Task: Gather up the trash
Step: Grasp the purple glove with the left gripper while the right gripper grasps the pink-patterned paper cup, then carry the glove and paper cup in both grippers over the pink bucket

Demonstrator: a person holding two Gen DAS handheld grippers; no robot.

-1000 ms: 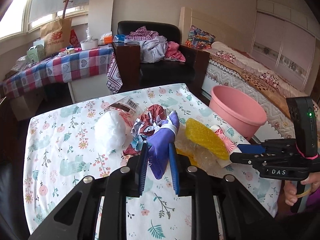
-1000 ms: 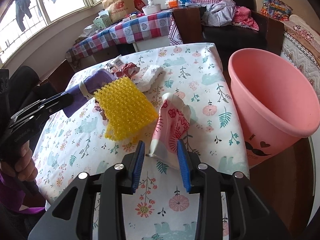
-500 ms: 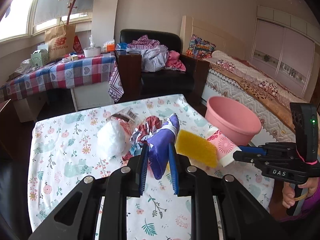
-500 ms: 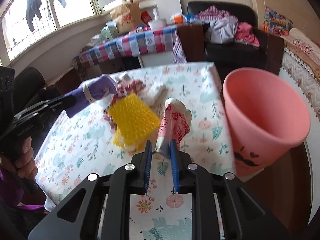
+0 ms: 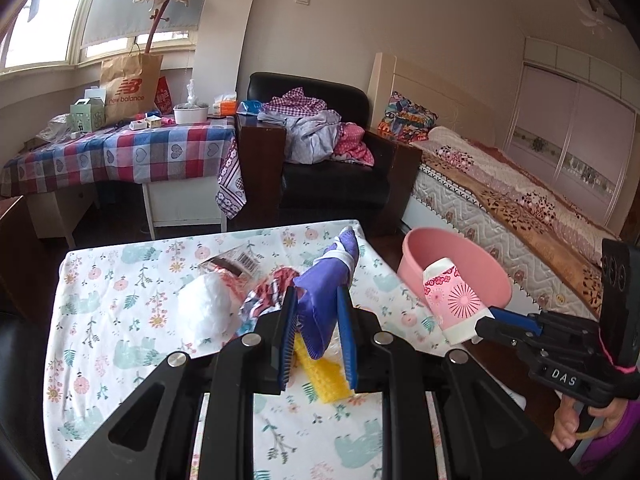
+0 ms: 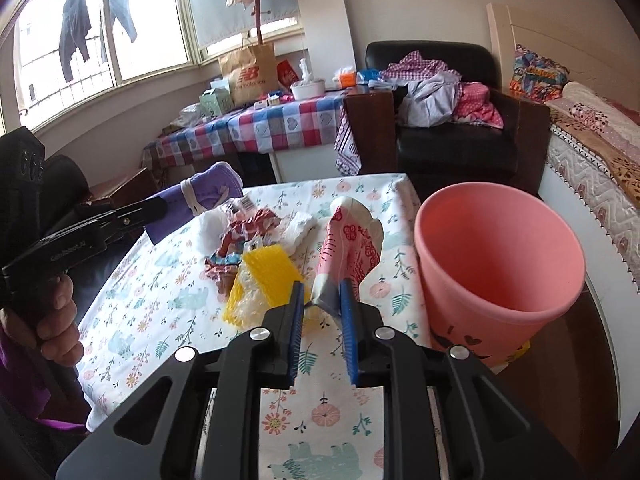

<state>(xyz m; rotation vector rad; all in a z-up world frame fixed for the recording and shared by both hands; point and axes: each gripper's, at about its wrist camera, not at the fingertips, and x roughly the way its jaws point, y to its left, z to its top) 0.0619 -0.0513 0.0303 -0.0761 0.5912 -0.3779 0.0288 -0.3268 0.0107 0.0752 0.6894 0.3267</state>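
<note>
- My table [image 5: 120, 360], under a floral cloth, fills the foreground in both wrist views; the remaining trash sits in a loose heap near its middle.
- The pink bin [image 6: 500, 264] stands just off the table's right edge, mouth open and tilted toward my right camera. I see nothing inside it from here.
- My left gripper [image 5: 316, 344] is clamped on the purple mask [image 5: 324, 296], held up off the cloth; its white strap wraps the upper part and the tip points toward the far table edge.
- My right gripper [image 6: 322, 312] is pinched onto the lower end of the pink cup [image 6: 350, 244], a crushed paper one with flower print. In the left view the cup [image 5: 452, 300] hangs in the air in front of the bin's rim, between table and bin.
- The yellow sponge [image 6: 264, 280] lies on the table with a crinkled clear wrap against it, just ahead of my right fingers and directly under my left ones.
- The white wad [image 5: 204, 312] rests left of the heap, touching the red wrapper [image 5: 268, 296], a crumpled red, white and blue one beside it.
- A barcode packet [image 5: 236, 264] lies behind the wad, toward the far edge.
</note>
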